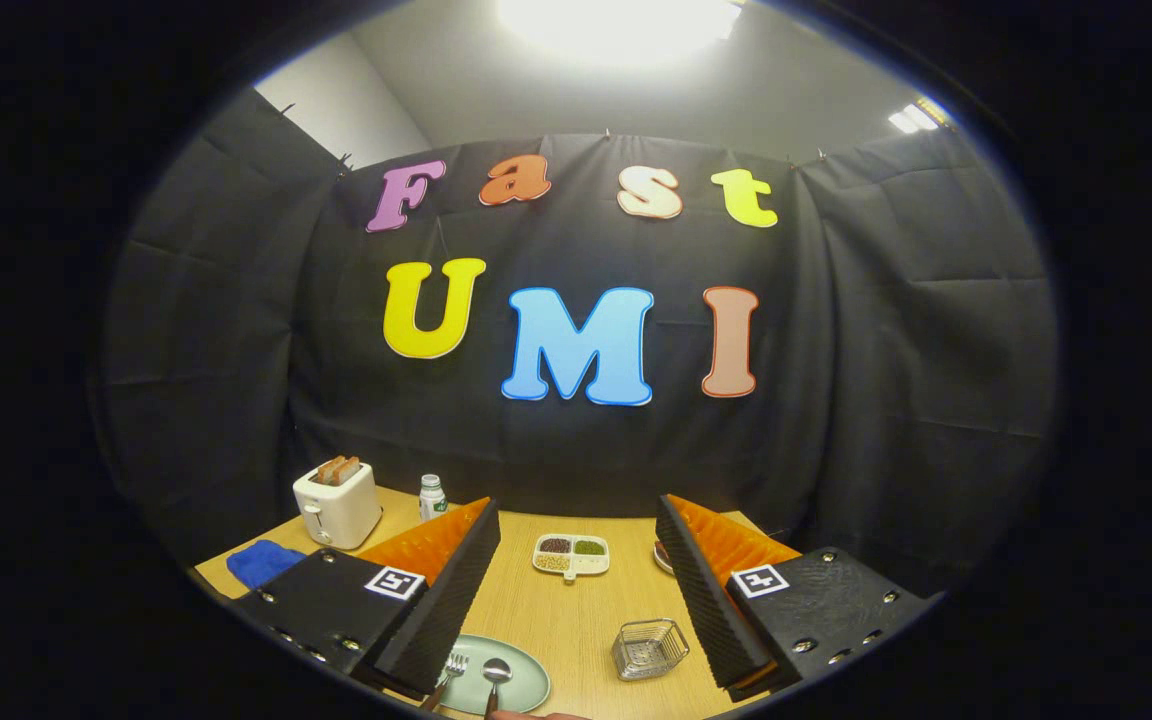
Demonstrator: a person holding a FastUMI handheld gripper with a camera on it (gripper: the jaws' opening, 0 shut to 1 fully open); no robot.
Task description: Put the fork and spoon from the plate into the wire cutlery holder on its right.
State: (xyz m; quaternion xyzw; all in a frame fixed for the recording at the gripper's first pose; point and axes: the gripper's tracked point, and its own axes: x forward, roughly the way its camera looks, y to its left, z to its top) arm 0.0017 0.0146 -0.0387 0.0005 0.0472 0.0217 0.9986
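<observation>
A pale green plate (526, 682) lies on the wooden table, low between my two fingers and nearer the left one. On it rest a metal fork (452, 668) and a metal spoon (495, 674), side by side with their heads pointing away from me. To the plate's right stands the small wire cutlery holder (649, 648), with nothing in it. My gripper (576, 600) hangs above the table, open wide, with nothing between its fingers.
A white toaster (338, 503) with toast stands at the back left, beside a small bottle (432, 497) and a blue cloth (264, 562). A divided white dish (571, 556) of beans sits beyond the fingers, mid-table. A round object peeks from behind the right finger.
</observation>
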